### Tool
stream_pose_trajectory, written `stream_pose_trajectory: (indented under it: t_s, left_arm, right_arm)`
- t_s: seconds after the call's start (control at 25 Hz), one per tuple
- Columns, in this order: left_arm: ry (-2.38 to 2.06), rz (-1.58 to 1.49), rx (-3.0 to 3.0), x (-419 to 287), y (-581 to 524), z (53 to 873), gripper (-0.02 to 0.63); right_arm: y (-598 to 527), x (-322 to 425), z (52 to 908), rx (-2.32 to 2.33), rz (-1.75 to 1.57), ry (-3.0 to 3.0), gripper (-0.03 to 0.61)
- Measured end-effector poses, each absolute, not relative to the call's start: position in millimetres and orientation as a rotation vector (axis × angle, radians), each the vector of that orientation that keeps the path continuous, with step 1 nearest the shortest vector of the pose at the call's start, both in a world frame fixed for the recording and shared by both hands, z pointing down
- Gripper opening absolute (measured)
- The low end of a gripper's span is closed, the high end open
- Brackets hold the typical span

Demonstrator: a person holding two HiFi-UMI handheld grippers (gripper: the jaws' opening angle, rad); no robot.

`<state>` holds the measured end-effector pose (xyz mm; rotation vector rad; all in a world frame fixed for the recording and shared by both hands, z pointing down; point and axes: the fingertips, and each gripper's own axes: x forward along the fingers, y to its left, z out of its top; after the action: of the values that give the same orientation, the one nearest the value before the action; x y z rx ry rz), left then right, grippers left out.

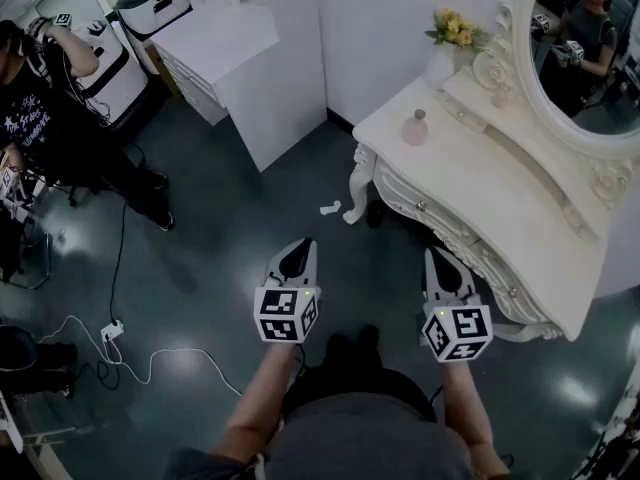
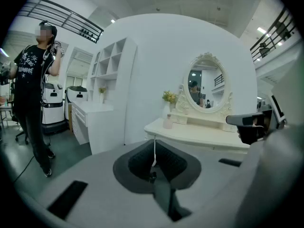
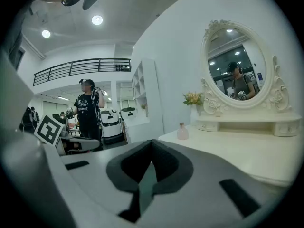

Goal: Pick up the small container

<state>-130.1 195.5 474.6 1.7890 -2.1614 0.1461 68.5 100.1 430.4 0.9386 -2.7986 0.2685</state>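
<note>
The small container is a pale pink bottle (image 1: 415, 128) that stands upright on the white dressing table (image 1: 500, 198), near its far left corner. It also shows in the left gripper view (image 2: 167, 121) and in the right gripper view (image 3: 182, 131). My left gripper (image 1: 297, 255) hangs over the dark floor, well short of the table, shut and empty (image 2: 154, 163). My right gripper (image 1: 440, 265) is beside the table's front edge, also shut with nothing in it (image 3: 147, 170). Both point roughly toward the bottle, which is far from either.
A vase of yellow flowers (image 1: 447, 48) and an oval mirror (image 1: 590, 48) stand at the back of the table. A white cabinet (image 1: 240, 68) is at the far left of it. A person (image 1: 40, 98) stands at the left. A cable (image 1: 130, 358) lies on the floor.
</note>
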Motion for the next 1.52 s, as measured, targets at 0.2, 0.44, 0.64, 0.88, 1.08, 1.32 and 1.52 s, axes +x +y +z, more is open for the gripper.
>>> stream_pose_trajectory:
  t_s: [0.2, 0.44, 0.64, 0.88, 1.08, 1.32, 1.52]
  left_arm:
    - [-2.179, 0.134, 1.789, -127.3, 181.1, 469.3, 0.012]
    - [-2.207, 0.135, 1.8, -123.3, 160.9, 462.2, 0.012]
    - [-2.219, 0.151, 1.808, -116.6, 149.0, 455.9, 0.014]
    - [-2.215, 0.155, 1.844, -107.0, 139.1, 449.2, 0.014]
    - [-2.204, 0.168, 1.854, -103.9, 131.1, 449.3, 0.063]
    - [-2.177, 0.143, 1.846, -100.7, 118.6, 452.3, 0.118]
    - [-2.158, 0.154, 1.855, -100.8, 106.5, 453.4, 0.155]
  right_arm:
    - [87.3, 71.8, 429.4, 0.92, 0.272, -2.803, 0.003]
    - [72.8, 73.5, 427.2, 0.884, 0.277, -2.839, 0.005]
    - [61.6, 81.5, 423.9, 0.889, 0.291, -2.864, 0.005]
    - [51.4, 90.3, 422.2, 0.892, 0.283, -2.871, 0.005]
    - [48.8, 94.1, 422.2, 0.891, 0.292, -2.875, 0.005]
    - [44.2, 98.0, 425.7, 0.886, 0.313, -2.878, 0.005]
    - [38.0, 92.9, 427.2, 0.883, 0.336, -2.876, 0.005]
